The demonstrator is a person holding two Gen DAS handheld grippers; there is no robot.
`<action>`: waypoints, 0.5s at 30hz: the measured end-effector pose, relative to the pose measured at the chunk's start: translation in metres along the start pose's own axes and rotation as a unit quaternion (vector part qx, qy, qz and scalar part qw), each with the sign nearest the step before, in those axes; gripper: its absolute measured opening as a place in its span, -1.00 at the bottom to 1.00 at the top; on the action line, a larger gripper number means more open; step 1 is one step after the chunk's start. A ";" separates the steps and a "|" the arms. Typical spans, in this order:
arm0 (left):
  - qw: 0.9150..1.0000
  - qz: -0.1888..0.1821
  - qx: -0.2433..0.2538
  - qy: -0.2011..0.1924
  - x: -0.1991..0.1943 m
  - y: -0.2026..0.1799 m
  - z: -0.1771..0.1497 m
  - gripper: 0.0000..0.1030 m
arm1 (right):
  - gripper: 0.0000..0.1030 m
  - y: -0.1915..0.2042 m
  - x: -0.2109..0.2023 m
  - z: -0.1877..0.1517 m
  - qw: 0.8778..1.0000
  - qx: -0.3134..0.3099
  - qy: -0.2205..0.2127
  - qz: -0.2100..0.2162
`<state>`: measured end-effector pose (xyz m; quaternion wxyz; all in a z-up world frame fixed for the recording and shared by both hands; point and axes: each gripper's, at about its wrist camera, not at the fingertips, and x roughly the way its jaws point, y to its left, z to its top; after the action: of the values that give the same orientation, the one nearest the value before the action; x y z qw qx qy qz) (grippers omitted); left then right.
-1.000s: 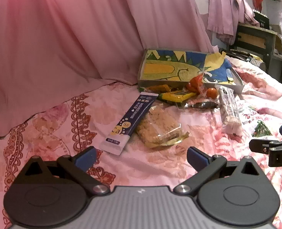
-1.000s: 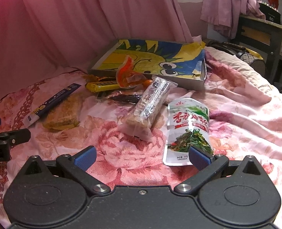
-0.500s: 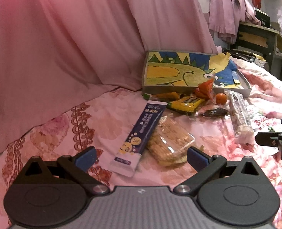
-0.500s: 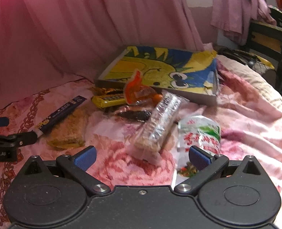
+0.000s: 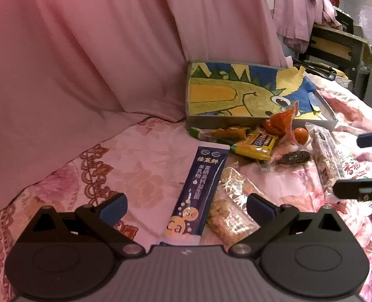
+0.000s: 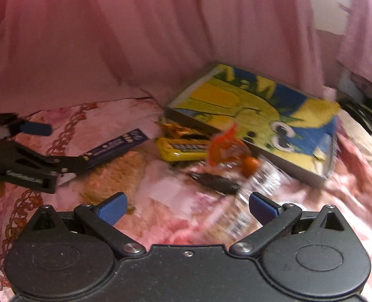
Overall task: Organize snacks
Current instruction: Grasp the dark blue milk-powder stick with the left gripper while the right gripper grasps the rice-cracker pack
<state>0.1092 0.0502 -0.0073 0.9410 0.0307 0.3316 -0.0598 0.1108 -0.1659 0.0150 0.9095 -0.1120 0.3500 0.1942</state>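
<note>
Snacks lie scattered on a pink floral bedspread in front of a shallow box (image 5: 236, 93) painted with a yellow-green cartoon creature. A long dark blue sachet (image 5: 201, 186) lies straight ahead of my open left gripper (image 5: 186, 206), its near end between the fingers. Beside it rests a clear pack of crispy cake (image 5: 231, 206). Farther off are a yellow bar (image 5: 255, 143), an orange wrapper (image 5: 284, 123), a dark sealed snack (image 5: 292, 158) and a long clear bar (image 5: 328, 156). My right gripper (image 6: 186, 207) is open over the clear bar (image 6: 246, 201), in a blurred view.
A pink curtain (image 5: 97, 63) hangs down along the back and left of the bed. A dark wooden cabinet (image 5: 336, 47) with draped clothes stands at the far right. A green and white pouch (image 5: 357, 173) lies at the right edge, near the other gripper's fingers.
My left gripper has moved forward and down towards the blue sachet, which now lies between its fingers. My right gripper has swung left and closer over the clear bar; its view is now blurred.
</note>
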 end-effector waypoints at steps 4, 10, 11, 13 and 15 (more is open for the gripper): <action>1.000 -0.018 0.011 0.002 0.010 0.006 0.008 0.99 | 0.99 0.019 0.009 0.006 0.999 -0.046 -0.011 0.024; 0.998 -0.050 0.032 0.030 0.029 0.013 0.018 0.99 | 0.99 0.043 0.024 0.001 0.996 -0.060 -0.034 0.049; 0.997 -0.056 0.033 0.037 0.033 0.014 0.019 0.99 | 0.99 0.047 0.029 0.000 0.997 -0.060 -0.031 0.045; 0.996 -0.070 0.037 0.049 0.040 0.014 0.020 0.97 | 0.99 0.054 0.038 -0.001 0.997 -0.059 -0.024 0.038; 0.994 -0.079 0.039 0.063 0.049 0.014 0.022 0.88 | 0.99 0.058 0.046 -0.002 0.997 -0.055 -0.019 0.042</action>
<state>0.1626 0.0573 -0.0209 0.9085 0.0448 0.3894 -0.1447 0.1159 -0.1014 -0.0213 0.8997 -0.1434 0.3255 0.2529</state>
